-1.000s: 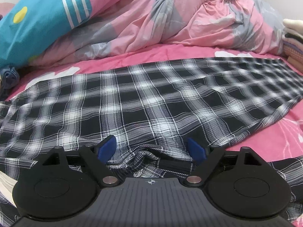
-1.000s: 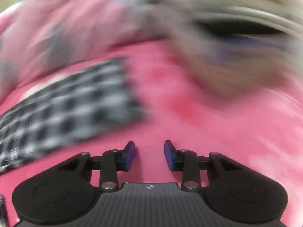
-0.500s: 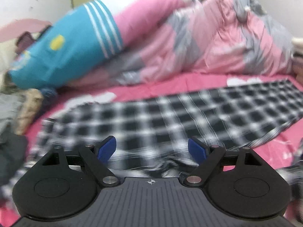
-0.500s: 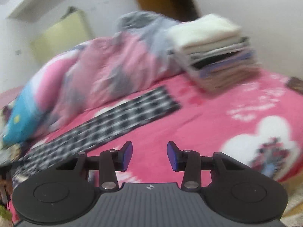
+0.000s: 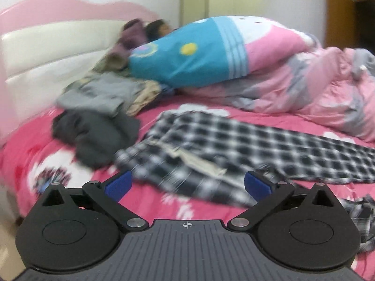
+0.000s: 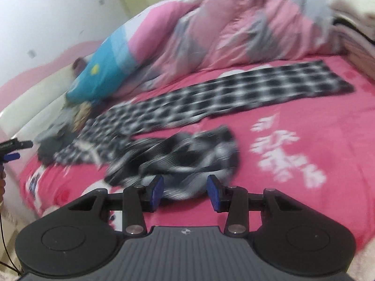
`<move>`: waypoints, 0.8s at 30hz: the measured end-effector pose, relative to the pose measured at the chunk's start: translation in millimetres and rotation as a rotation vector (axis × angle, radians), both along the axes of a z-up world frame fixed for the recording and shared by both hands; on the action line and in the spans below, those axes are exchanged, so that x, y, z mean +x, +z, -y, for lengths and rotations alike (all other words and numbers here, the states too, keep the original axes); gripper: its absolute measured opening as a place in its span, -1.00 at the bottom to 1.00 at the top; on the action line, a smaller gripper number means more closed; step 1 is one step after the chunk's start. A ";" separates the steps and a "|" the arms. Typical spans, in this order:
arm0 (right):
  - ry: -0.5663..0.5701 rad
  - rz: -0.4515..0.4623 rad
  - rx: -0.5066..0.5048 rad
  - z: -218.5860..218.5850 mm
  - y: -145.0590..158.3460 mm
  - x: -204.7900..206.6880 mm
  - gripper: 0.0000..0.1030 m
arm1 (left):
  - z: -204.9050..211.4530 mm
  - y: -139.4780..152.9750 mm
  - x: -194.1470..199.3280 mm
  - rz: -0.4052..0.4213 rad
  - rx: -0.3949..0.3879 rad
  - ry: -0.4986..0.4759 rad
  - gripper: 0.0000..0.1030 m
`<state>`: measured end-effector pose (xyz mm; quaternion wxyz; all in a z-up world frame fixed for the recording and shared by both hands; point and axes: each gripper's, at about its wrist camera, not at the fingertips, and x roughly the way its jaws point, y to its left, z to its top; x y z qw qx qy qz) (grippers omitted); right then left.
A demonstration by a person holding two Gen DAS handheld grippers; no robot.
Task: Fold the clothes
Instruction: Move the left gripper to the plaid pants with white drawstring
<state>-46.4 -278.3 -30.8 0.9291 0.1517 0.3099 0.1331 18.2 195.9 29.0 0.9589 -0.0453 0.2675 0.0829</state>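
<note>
On a bed with a bright pink sheet (image 5: 164, 208), a long pair of black-and-white checked trousers (image 5: 257, 145) lies spread out flat, running from near the left side across to the far right. In the right wrist view one checked leg (image 6: 269, 86) stretches straight toward the far right, while the other leg (image 6: 187, 154) is bunched in a crumpled heap just ahead of the right gripper (image 6: 185, 192).

The left gripper (image 5: 187, 185) hovers above the near edge of the trousers at the waist end. Its blue-padded jaws are spreading wide and nothing is between them.

The right gripper has its jaws partly apart, released, with the bunched leg lying beyond the tips and no cloth pinched between the pads.

To the left of the trousers sits a pile of dark grey and grey clothes (image 5: 98, 121). Behind it is a white padded headboard (image 5: 54, 44). A large blue and pink pillow (image 5: 206, 51) rests on a rumpled pink and grey quilt (image 5: 316, 89) along the far side of the bed. A stack of folded clothes (image 6: 356, 23) stands at the far right. Both views are blurred.
</note>
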 end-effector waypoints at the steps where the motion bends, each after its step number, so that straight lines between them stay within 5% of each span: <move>1: 0.018 0.016 -0.014 -5.6 2.7 -1.5 -0.16 | -5.8 -1.3 -3.8 -0.005 -0.015 0.023 0.99; 7: 0.184 0.106 -0.042 -40.9 29.4 0.8 -0.16 | -50.0 3.5 -12.3 0.047 -0.106 0.149 0.99; 15: 0.443 0.240 -0.208 -156.2 44.5 41.8 -0.16 | -86.5 -36.1 41.2 0.018 -0.162 0.135 0.87; 19: 0.569 0.310 -0.348 -228.1 27.2 60.8 -0.17 | -114.1 -72.3 71.7 -0.029 -0.350 0.141 0.40; 24: 0.702 0.419 -0.535 -310.7 -2.5 82.3 -0.23 | -137.0 -108.4 101.3 -0.064 -0.497 0.152 0.11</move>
